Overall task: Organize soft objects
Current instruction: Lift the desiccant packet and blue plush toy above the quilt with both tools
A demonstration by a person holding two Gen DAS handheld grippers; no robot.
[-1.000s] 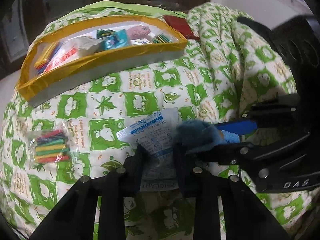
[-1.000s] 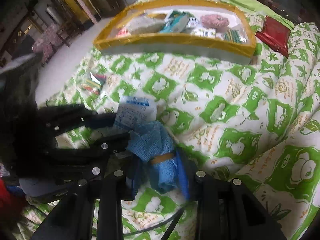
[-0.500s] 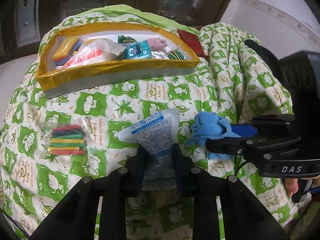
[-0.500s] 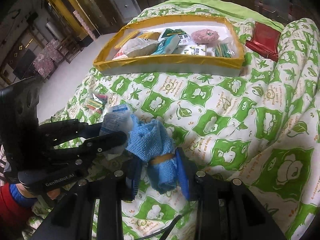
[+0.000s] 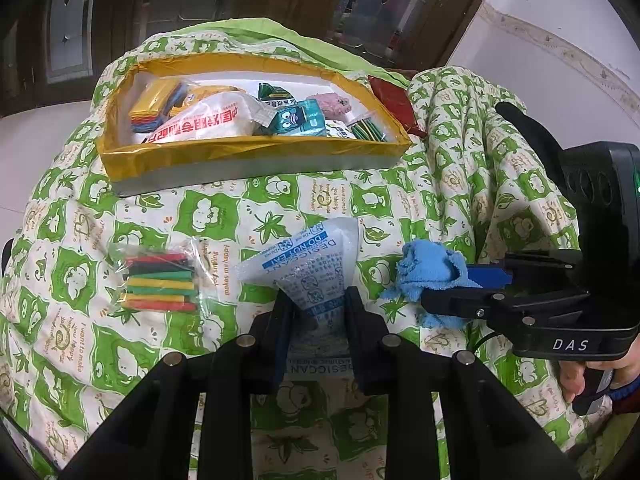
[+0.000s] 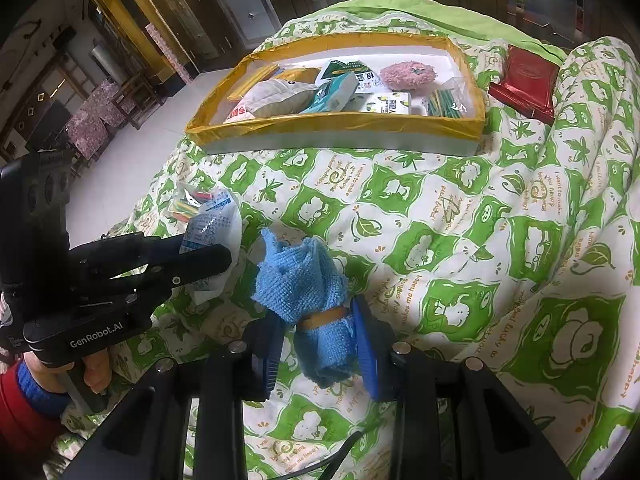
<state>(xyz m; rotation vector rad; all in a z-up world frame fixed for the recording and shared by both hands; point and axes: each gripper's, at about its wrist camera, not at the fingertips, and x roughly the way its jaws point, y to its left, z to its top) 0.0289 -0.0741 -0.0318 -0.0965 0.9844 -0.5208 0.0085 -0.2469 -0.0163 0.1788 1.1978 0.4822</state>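
Note:
My left gripper (image 5: 316, 304) is shut on a white desiccant packet (image 5: 312, 268) with blue print and holds it above the quilt; it also shows in the right wrist view (image 6: 210, 232). My right gripper (image 6: 320, 340) is shut on a rolled blue cloth (image 6: 308, 284) bound by a rubber band, also seen in the left wrist view (image 5: 428, 276). A yellow-rimmed tray (image 5: 248, 150) with several packets and a pink fluffy item (image 6: 408, 74) sits at the far side of the bed.
A clear bag of coloured sticks (image 5: 160, 284) lies on the green-and-white quilt (image 6: 460, 240) at the left. A red box (image 6: 526, 84) lies right of the tray. The quilt is bunched up at the right. White floor lies beyond the bed's left edge.
Both grippers have risen with their loads and drawn apart: the cloth no longer overlaps the packet. The tray now shows fuller and nearer in both views.

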